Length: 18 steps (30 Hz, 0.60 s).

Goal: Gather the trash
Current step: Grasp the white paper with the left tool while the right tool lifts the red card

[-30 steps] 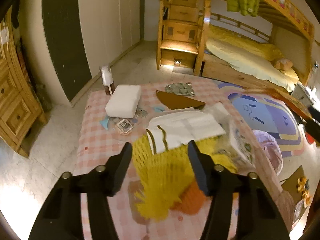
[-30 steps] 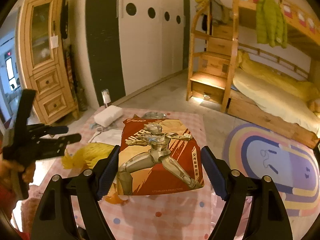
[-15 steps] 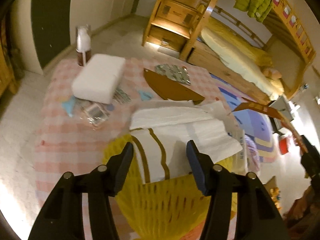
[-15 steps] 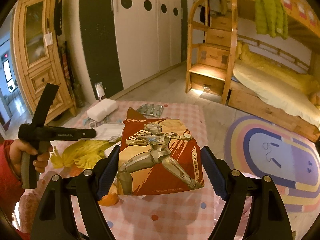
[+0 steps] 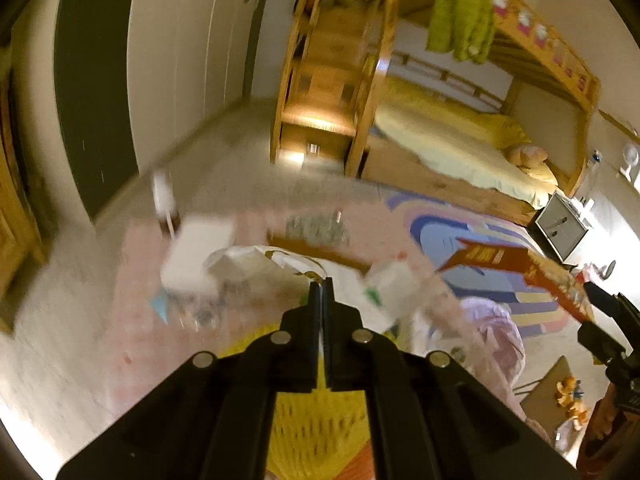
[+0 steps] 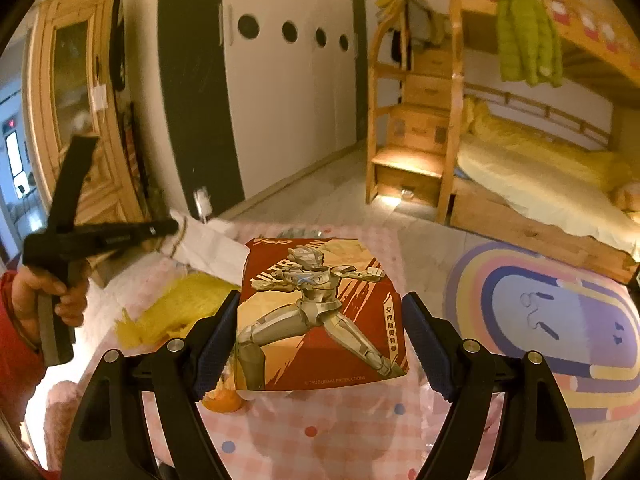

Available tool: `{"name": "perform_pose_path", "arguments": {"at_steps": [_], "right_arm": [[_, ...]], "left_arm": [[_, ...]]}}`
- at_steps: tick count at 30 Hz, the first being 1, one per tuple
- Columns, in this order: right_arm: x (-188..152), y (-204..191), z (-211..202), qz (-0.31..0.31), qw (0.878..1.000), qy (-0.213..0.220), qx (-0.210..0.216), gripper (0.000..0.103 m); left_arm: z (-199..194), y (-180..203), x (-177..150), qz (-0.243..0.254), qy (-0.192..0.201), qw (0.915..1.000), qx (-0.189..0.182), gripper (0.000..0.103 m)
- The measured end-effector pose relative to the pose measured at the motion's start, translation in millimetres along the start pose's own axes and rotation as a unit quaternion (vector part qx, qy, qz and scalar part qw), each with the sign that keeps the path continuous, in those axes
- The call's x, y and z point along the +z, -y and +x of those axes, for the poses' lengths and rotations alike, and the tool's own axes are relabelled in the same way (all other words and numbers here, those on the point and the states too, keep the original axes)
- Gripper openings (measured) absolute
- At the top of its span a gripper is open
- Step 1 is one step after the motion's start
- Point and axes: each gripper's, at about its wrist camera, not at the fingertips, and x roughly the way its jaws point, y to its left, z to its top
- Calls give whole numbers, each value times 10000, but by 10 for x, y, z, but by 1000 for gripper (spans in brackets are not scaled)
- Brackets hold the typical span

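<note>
I have the white paper bag with gold stripes (image 6: 208, 250) pinched in my left gripper (image 5: 322, 286), jaws clamped together on its edge, lifted above the yellow honeycomb paper (image 6: 176, 308). Right of that paper, my right gripper (image 6: 320, 320) clamps a red robot-print carton (image 6: 320, 312).

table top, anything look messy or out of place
Yes. Litter is scattered over the pink checked tablecloth: a yellow mesh wrapper, an orange piece under the red printed packet, and white paper hanging from the shut left claw.
</note>
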Motion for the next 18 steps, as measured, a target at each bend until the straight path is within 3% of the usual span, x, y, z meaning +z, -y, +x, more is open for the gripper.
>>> {"name": "perform_pose_path", "arguments": {"at_steps": [5,9,18], "right_arm": [[7,217,-392,249,9987,409,-163,79],[-109,477,-681,547,9960,605,-356,79],[-567,1043,-972,1084,9872,340,-1122,79]], "left_arm": [[-535,472,284,726,549,9958,83,0],[-738,881,285,1101,695,9915,-87,0],[-452,1970,-197,1907,429,9778,-758,0]]}}
